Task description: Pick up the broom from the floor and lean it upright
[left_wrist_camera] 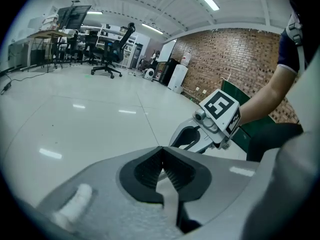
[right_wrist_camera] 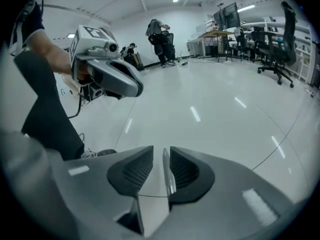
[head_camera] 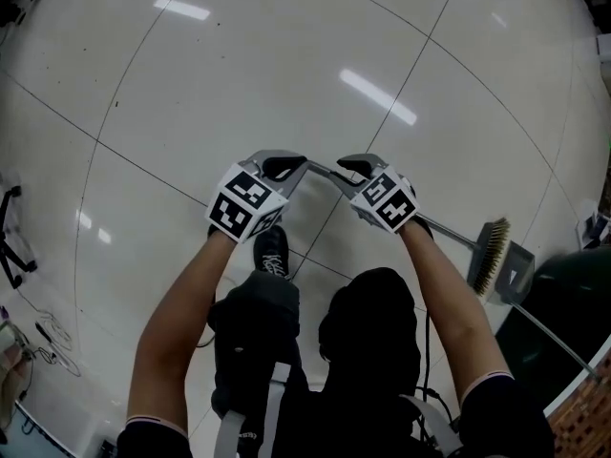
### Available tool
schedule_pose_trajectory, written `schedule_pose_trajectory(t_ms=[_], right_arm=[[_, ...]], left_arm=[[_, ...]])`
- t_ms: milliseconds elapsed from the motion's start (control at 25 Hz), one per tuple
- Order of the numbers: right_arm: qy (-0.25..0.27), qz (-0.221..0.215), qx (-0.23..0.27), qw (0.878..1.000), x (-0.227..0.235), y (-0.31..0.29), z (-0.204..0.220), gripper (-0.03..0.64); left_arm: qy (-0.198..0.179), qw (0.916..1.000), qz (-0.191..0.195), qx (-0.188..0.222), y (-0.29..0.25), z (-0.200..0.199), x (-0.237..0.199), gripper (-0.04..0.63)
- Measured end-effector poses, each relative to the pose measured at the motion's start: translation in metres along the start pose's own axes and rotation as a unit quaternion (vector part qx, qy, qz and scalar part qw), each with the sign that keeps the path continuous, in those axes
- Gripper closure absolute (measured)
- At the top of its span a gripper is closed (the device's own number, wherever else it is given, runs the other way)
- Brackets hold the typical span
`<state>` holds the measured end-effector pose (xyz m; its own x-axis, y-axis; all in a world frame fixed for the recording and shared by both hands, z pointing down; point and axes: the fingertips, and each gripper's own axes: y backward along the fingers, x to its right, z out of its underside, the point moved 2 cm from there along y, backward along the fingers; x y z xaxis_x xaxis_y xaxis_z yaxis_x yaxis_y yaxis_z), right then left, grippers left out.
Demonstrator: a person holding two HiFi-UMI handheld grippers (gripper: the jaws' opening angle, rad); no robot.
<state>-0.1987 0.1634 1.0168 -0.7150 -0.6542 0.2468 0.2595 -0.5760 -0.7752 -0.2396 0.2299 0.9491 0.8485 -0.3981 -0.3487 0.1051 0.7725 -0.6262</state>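
Broom handle sits clamped in left gripper, loose in right gripper.

Glossy white floor, crossed by thin dark seams and streaked with bright reflections. Matt grey on left gripper and right gripper, with black ribbed pads inside and black-and-white square markers on both cubes. Silver along the broom handle, straw-tan in the bristles, grey on the head. Red-brown brick wall lined with pale mortar. Dark green object below it. Dark navy sleeve edged with a pale stripe. Black shoe with white lettering.
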Motion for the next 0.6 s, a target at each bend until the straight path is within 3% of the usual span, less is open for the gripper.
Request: schedule_pose_trajectory(t_ms=[280,600], right_arm=[[0.037,-0.016,-0.058,0.998,0.018,-0.075,0.057,0.504],[0.083,0.009,-0.117,0.990,0.015,-0.119,0.097,0.460]], left_arm=[[0.030,0.9992,-0.002,-0.025,-0.031,0.065,-0.030,0.595],[0.036,0.9985,-0.010,-0.041,-0.044,0.094,-0.043,0.595]])
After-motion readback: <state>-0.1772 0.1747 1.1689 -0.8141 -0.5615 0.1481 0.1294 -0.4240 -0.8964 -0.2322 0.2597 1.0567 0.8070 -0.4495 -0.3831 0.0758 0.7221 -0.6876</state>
